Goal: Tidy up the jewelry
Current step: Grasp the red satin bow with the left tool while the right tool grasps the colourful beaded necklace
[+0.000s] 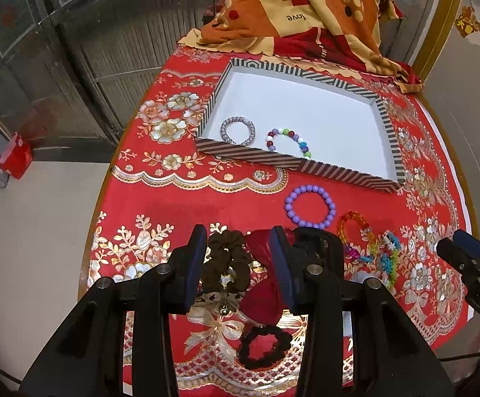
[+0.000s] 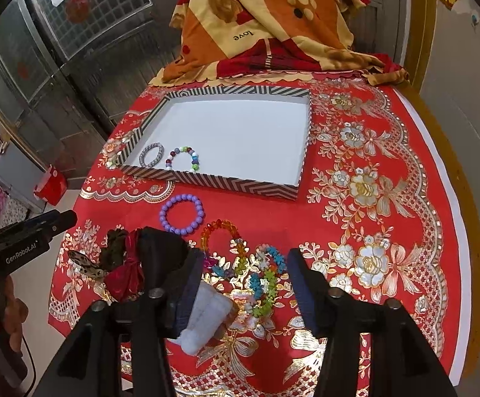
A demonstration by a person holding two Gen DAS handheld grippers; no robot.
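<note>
Red floral tablecloth [image 2: 389,172] carries striped shallow cardboard tray [image 2: 240,94], two bracelets inside as sorted. Nearer than tray, right gripper [image 2: 245,289] gapes around multicoloured flower-bead bracelet [image 2: 263,278]; left gripper [image 1: 238,264] wide, gripping nothing.

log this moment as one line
tray: two bracelets in | purple bracelet: on cloth | left gripper: open | right gripper: open

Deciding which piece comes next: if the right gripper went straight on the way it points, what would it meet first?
Probably the flower-bead bracelet, which lies on the red tablecloth between the fingers of the open right gripper. A white fuzzy item sits against its left finger; depth is unclear.
</note>
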